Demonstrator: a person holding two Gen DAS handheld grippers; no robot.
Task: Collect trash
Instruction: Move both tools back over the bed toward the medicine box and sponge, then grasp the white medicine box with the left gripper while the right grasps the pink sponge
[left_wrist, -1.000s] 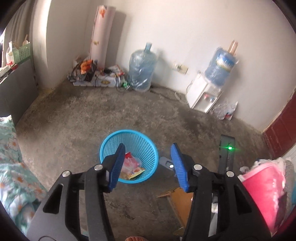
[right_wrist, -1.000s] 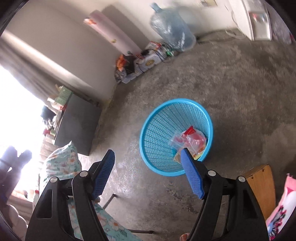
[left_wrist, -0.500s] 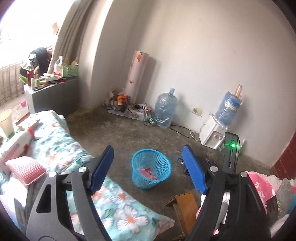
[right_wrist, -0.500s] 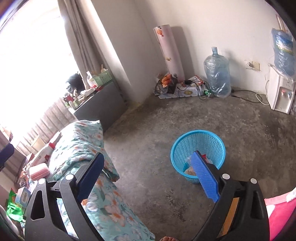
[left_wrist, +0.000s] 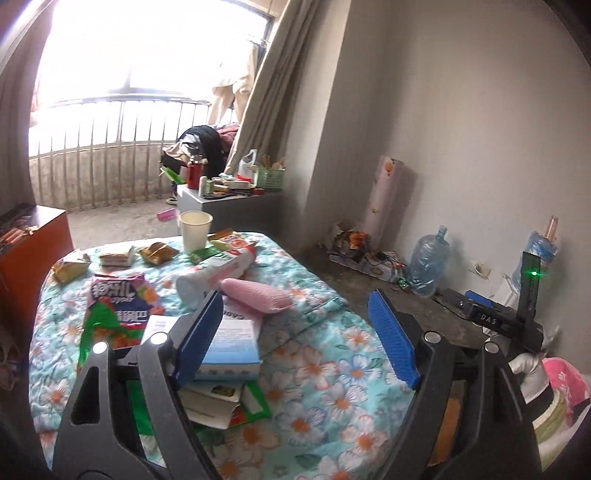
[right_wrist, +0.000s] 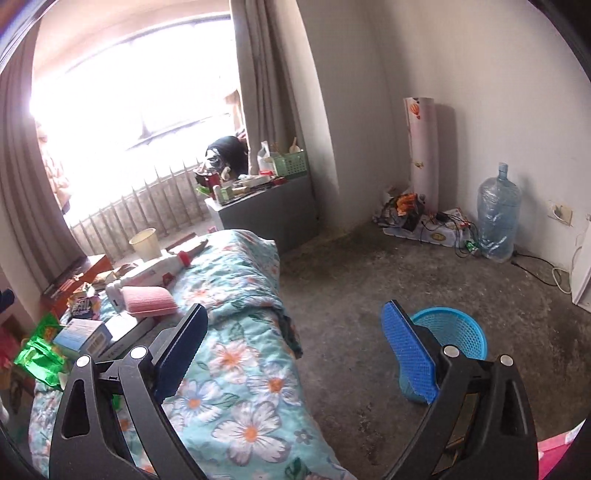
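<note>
Several pieces of trash lie scattered on the floral quilt (left_wrist: 325, 387) of the bed ahead of you: at the far left edge a crumpled tan wrapper (left_wrist: 70, 266), then a purple and pink snack bag (left_wrist: 120, 299) on top of a shiny green bag (left_wrist: 96, 325), then two more tan wrappers (left_wrist: 116, 256) near the head of the bed. To their right a paper cup (left_wrist: 195, 229) stands upright, with a white bottle (left_wrist: 214, 272) lying on its side beside it and a pink ribbed cloth (left_wrist: 258, 295) touching the bottle. A light blue box (left_wrist: 236, 339) rests on a pile of leaflets, partly hidden behind the left finger of your left tool (left_wrist: 295, 338). That tool's jaws have just been opening and stand released, with nothing but quilt between them. Your right tool (right_wrist: 295, 350) is likewise spread wide and grips nothing, its jaws also having just opened. Further right, on the bare concrete floor, the blue mesh basket (right_wrist: 458, 328) sits just behind the right tool's right finger; you cannot see its contents from here. Against the far wall stands a large water jug (right_wrist: 496, 214).
</note>
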